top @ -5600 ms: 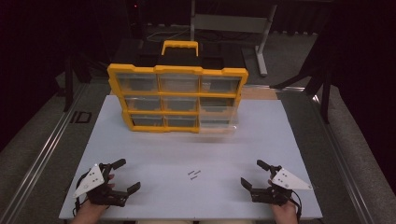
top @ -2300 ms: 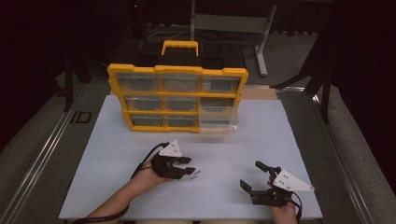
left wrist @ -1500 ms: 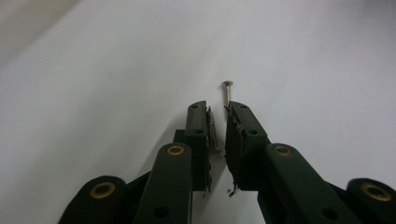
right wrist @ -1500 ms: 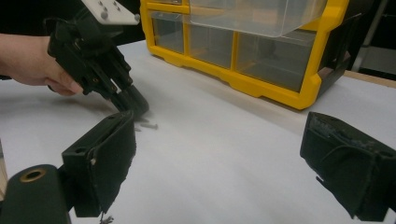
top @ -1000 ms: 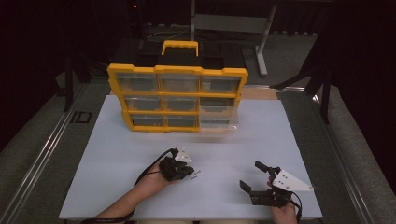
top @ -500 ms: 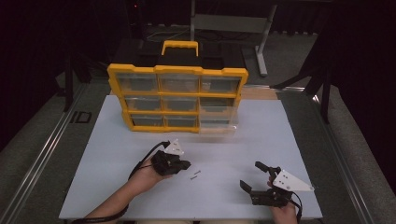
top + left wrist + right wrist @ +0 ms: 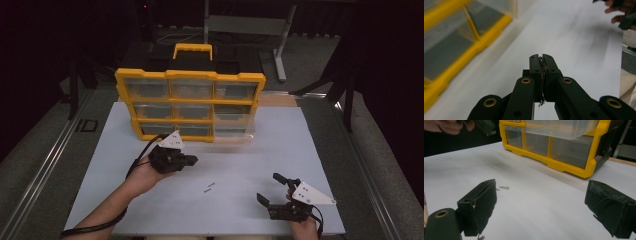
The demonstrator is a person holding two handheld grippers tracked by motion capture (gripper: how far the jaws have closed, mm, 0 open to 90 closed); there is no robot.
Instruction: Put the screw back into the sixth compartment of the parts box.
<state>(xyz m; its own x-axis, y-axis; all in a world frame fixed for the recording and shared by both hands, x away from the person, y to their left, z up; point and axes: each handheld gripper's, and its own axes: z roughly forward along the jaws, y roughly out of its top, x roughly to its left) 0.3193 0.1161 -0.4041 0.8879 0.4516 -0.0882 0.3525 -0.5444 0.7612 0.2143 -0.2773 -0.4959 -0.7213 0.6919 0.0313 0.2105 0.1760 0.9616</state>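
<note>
1. the left claw (image 7: pixel 191 160) is held above the white surface (image 7: pixel 260 165), just in front of the yellow drawer organiser (image 7: pixel 190 102); in the left gripper view its jaws are pressed together, with no gap between the pads (image 7: pixel 535 68), and whether anything is pinched between them cannot be told.
2. the right claw (image 7: pixel 272 189) rests low at the near right of the surface, its jaws spread wide apart with nothing between them, as the right gripper view shows (image 7: pixel 544 212).
3. two small screws (image 7: pixel 209 187) lie on the surface between the two claws, apart from both.
4. the organiser stands upright at the far side of the surface, a yellow handle (image 7: pixel 192 50) on top.
5. one clear drawer (image 7: pixel 231 134) in the lower right of the organiser is pulled out towards the person.
</note>
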